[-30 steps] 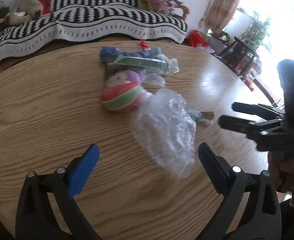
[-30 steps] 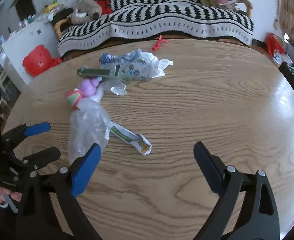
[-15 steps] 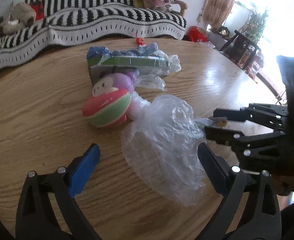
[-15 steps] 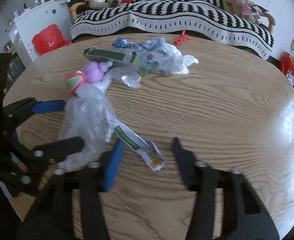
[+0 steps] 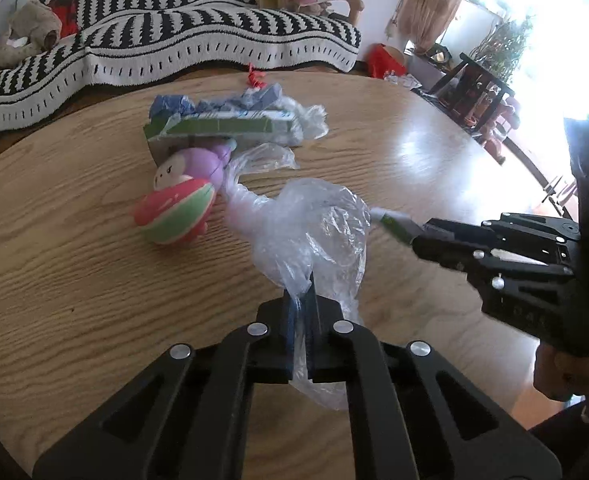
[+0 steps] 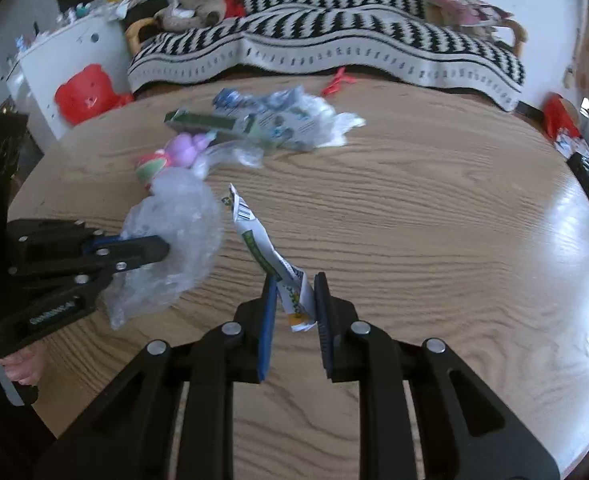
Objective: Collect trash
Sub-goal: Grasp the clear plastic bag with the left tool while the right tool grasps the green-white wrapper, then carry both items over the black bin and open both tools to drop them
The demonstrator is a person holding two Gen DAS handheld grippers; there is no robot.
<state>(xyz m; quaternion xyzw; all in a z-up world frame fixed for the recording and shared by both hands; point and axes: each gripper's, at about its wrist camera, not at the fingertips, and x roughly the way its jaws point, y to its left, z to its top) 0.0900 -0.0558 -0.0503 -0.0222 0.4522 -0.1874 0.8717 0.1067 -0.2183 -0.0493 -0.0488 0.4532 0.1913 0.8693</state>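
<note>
Left gripper (image 5: 301, 312) clamped fully on a fold of the clear plastic bag (image 5: 314, 232); bag bunched between the pads, rest of it slack on the bench (image 5: 74, 272), far end trailing toward the round striped toy (image 5: 174, 212)

Right gripper (image 6: 294, 304) closing on the green-and-white wrapper (image 6: 266, 252); wrapper between the pads, near end crumpled there, far end sticking up and away over the bench; pads appear to touch the crumpled end but not yet pinch it flat

Further trash at the back of the bench: long green carton (image 5: 222, 126), blue printed wrapper (image 6: 278, 120), second scrap of clear film (image 5: 266, 156); purple toy (image 5: 190, 164) lying against that pile

Notes on doing this step well:
- finish the right squeeze before lifting; wrapper is thin and slick, likely to slip from a half grip
- lift the bag straight up and slowly; far end lies close to the toys, a sideways pull could drag them along
- keep the two grippers apart while raising; bag edge sits just beside the wrapper, easy to snag
- no bin visible in either view; drop-off place cannot be told
</note>
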